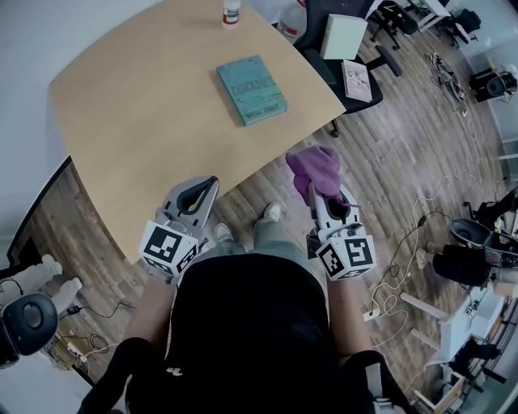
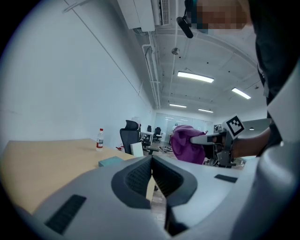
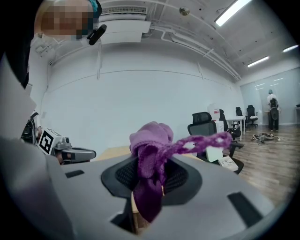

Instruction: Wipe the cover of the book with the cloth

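**Q:** Which step is in hand?

**A:** The approach, by the look of it. The right tongs (image 1: 324, 192) are clamped on the purple cloth (image 1: 316, 166), which bunches out above the jaws with a loop trailing off. They hang over the floor, just off the near edge of the table (image 1: 137, 105). Cloth and book are well apart, so I judge that no wiping has begun.

**Q:** Where is the book?

**A:** The teal book (image 1: 252, 90) lies flat, cover up, on the table's far half. It is at about eleven o'clock from the right tongs and one o'clock from the left tongs (image 1: 209, 184). A bottle (image 1: 231, 12) stands at its twelve o'clock, by the far edge.

**Q:** And the left tongs?

**A:** They are pressed together with nothing between them. They sit by the table's near edge, at nine o'clock of the right pair.

**Q:** What does the next move call for?

**A:** Probably carrying the cloth forward toward eleven o'clock and down until the bunched part rests on the cover, then stroking across it. The empty left tongs could pin a corner so the book doesn't slide, though that is a guess. The loose loop might drag, so the wad of cloth, not the jaws, should meet the cover.
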